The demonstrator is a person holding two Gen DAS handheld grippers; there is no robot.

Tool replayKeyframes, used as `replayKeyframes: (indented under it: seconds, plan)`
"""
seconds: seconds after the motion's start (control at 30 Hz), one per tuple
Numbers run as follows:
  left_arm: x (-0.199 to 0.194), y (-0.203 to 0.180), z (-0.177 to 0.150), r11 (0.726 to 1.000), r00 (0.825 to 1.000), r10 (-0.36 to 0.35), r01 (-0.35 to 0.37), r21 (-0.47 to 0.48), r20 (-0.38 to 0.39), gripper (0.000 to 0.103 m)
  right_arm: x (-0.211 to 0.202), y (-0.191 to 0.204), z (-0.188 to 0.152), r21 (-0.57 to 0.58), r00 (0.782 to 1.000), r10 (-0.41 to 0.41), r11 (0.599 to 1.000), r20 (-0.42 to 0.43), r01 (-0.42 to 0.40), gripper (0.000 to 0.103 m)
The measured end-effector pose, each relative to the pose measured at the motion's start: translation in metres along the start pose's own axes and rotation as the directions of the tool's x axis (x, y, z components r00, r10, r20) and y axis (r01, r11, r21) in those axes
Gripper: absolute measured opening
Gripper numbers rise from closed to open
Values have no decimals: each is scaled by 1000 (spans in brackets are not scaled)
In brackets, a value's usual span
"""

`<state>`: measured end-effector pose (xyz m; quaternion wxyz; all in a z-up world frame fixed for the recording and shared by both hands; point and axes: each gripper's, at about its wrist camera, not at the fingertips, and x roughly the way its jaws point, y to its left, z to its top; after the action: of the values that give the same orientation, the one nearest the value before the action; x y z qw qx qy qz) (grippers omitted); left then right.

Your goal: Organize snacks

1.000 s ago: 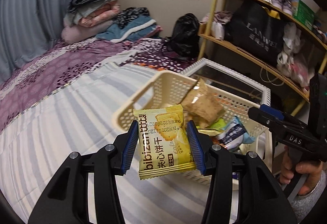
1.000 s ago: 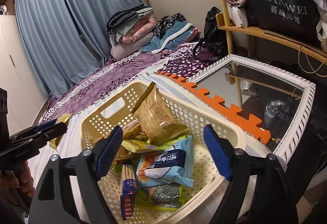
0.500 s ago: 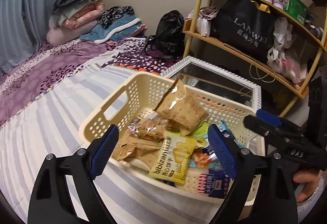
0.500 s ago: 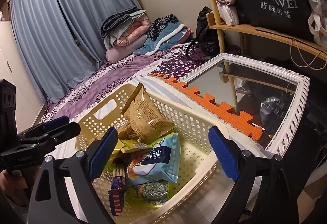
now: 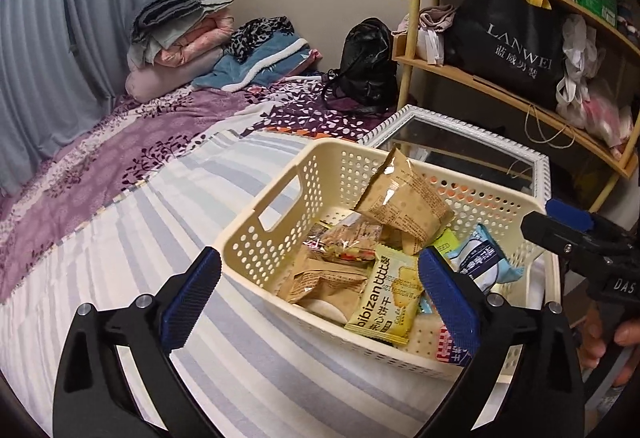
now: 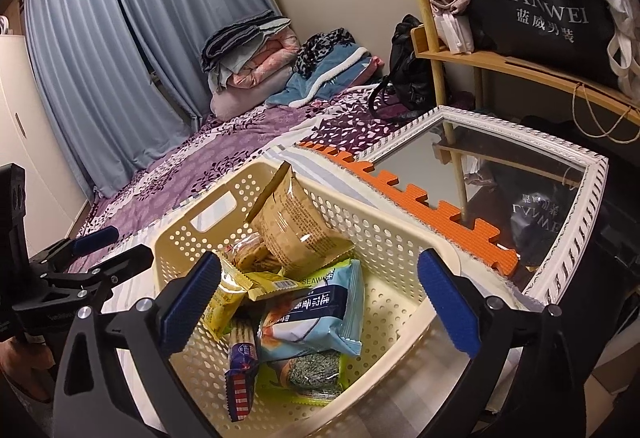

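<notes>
Both sets of jaws have just been opening and now stand spread wide with nothing between them: left gripper (image 5: 316, 278) hangs over the near rim of the cream basket (image 5: 280, 174), right gripper (image 6: 320, 298) over its other side. The snacks sit inside the basket: yellow biscuit packet (image 5: 388, 294) propped against the near wall with its lower edge riding up toward the rim, tan packet (image 5: 400, 198) leaning upright at the back wall, light-blue seaweed packet (image 6: 320, 310) in the middle, red-and-blue striped stick pack (image 6: 240, 370) in the near corner. Risks as I read them: the yellow packet looks only half settled, so a nudge to the basket could tip it out over the rim onto the bed (image 5: 120, 238). The basket stands on soft striped bedding, close to the bed edge next to the framed mirror (image 6: 520, 198) lying flat beside the basket; pressing on the rim on that side could tilt or slide it toward the glass. The orange foam mat edge (image 6: 420, 206) between basket and mirror gives only a narrow buffer. Free room is on the far side of the basket from the mirror: open bedding, clear for withdrawing. The two grippers are near each other over the basket, so crossing paths there is a clash risk.
</notes>
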<state>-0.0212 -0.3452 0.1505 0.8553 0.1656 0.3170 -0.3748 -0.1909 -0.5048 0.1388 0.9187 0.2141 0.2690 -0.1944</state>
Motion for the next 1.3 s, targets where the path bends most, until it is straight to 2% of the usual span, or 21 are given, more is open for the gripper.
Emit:
replayKeyframes:
  seconds: [0.33, 0.57, 1.2, 1.3]
  plan:
    - [-15, 2, -3, 997, 997, 75, -76, 23, 23, 100, -9, 11, -4, -56, 999, -30, 998, -18, 29, 98]
    - [-26, 7, -4, 993, 992, 118, -119, 9, 44, 100, -17, 33, -7, -150, 997, -70, 986, -16, 66, 98]
    - [-49, 27, -14, 988, 984, 153, -151, -29, 87, 100, -28, 71, -9, -257, 993, -117, 960, -2, 113, 98]
    - [-52, 26, -15, 984, 979, 180, -179, -20, 96, 100, -30, 76, -9, -268, 992, -129, 955, 1, 124, 98]
